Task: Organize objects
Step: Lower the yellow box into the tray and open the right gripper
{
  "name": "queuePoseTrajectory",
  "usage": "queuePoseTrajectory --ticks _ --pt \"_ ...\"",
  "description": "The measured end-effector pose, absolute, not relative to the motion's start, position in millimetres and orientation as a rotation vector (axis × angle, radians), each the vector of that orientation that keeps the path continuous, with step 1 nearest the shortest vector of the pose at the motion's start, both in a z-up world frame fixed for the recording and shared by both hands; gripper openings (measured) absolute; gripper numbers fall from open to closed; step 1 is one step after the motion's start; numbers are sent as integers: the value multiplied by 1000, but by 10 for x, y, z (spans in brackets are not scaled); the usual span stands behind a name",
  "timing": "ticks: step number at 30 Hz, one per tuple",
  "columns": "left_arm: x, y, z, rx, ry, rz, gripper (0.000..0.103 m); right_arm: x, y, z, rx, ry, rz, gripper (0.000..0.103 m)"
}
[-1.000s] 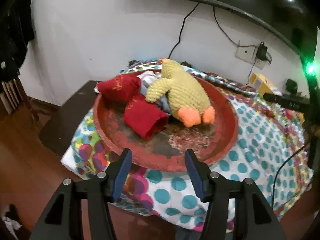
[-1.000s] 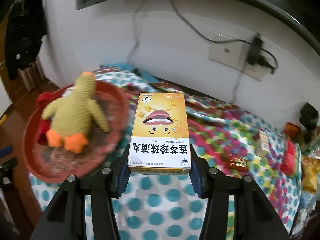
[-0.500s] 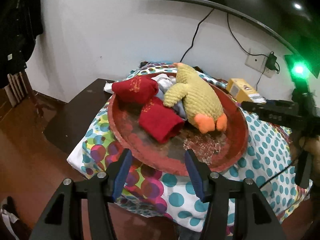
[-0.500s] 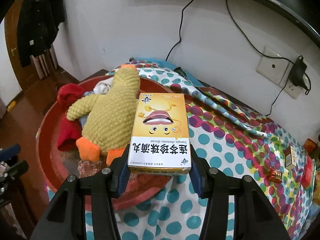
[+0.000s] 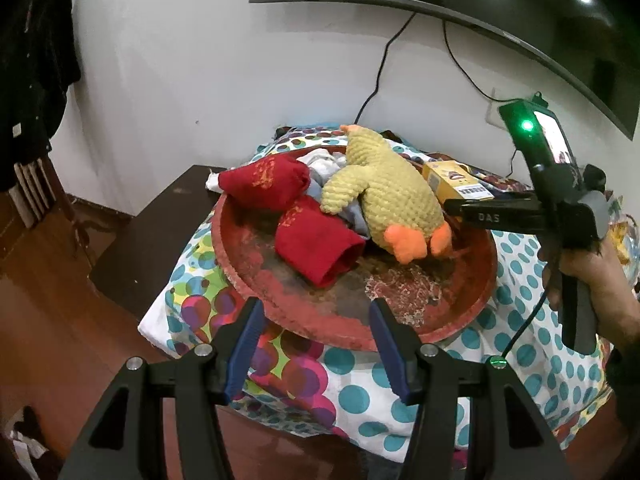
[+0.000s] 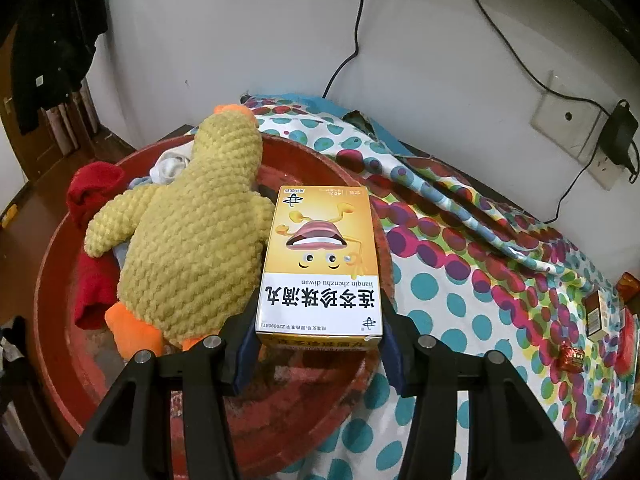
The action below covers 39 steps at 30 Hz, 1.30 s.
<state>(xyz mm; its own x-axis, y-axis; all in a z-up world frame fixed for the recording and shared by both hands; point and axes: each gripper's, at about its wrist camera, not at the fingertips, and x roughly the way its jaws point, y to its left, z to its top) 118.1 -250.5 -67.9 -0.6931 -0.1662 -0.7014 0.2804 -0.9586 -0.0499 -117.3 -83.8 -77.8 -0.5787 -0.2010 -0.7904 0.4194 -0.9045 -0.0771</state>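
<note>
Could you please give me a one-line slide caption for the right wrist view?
Right gripper holds a yellow box over a red tray, beside a plush duck.

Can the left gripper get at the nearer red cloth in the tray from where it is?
Probably yes. The left gripper is open and empty at the tray's near rim, and the red cloth lies just beyond with nothing in front; the plush duck lies beside it.

Wall socket (image 6: 576, 136), black charger (image 6: 618, 136)
</note>
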Motion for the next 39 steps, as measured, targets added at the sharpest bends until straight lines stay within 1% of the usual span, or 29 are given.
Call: queuePoseTrajectory --ticks 3,9,14,20,24,26,28,31,39 --pt "1158 -2479 -707 1110 204 -2672 56 -1186 -848 -814 1208 366 -2488 48" --pt "1151 -2542 -728 1122 248 -2650 56 -1218 -904 -892 1236 392 -2468 48" --pt "1155 -2506 -711 1116 235 -2659 56 -1217 -874 -889 1259 299 -2435 48" --pt "1125 -2446 -746 1148 223 -2659 56 -1213 -938 -900 1259 341 -2437 49" --pt "1130 -2449 -743 1141 229 -2651 56 -1218 -893 -871 1256 313 -2443 50" --pt "1139 -2443 -736 1131 220 -2654 56 -1210 -885 -858 1253 320 -2443 52" --pt "1139 -2428 -732 1128 217 -2660 56 -1191 -868 -842 1245 327 -2452 59" --pt "1122 -2412 -758 1146 206 -2654 56 -1151 -802 -791 1230 304 -2459 64" --pt "1130 -2351 -756 1145 187 -2665 56 -996 -485 -567 1155 257 -2519 65"
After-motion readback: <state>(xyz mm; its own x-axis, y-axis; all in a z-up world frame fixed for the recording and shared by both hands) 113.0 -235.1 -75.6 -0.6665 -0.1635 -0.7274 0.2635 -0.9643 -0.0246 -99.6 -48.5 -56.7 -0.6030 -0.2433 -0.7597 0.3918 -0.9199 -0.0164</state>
